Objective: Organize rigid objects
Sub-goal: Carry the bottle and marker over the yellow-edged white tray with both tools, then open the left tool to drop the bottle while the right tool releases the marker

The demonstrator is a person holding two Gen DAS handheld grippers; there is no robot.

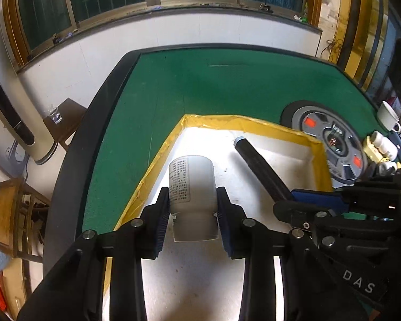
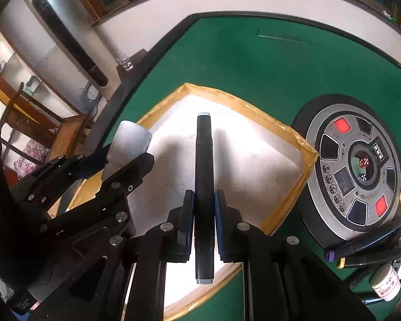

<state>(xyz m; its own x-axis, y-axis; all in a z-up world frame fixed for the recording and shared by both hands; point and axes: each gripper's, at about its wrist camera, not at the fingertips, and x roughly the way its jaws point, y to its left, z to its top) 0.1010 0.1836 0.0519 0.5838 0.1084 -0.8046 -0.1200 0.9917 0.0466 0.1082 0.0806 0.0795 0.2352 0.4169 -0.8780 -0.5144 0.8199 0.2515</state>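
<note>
My left gripper (image 1: 192, 198) is shut on a white plastic bottle (image 1: 191, 182) with a printed label, held over the near left part of a shallow white tray (image 1: 157, 157) with yellow-taped edges. My right gripper (image 2: 203, 208) is shut on a long black marker (image 2: 204, 187) with grey ends, held above the same tray (image 2: 270, 165). In the left wrist view the marker (image 1: 256, 163) slants in from the right, clamped in the right gripper (image 1: 294, 198). In the right wrist view the bottle (image 2: 128, 144) shows at the left, between the left gripper's fingers (image 2: 93, 160).
The tray lies on a green felt table (image 1: 227, 85) with a black rim. A round grey dice console (image 2: 355, 171) sits right of the tray. More markers (image 2: 361, 254), a white jar (image 2: 386, 283) and white cups (image 1: 387, 117) crowd the right edge. Wooden furniture stands beyond the left rim.
</note>
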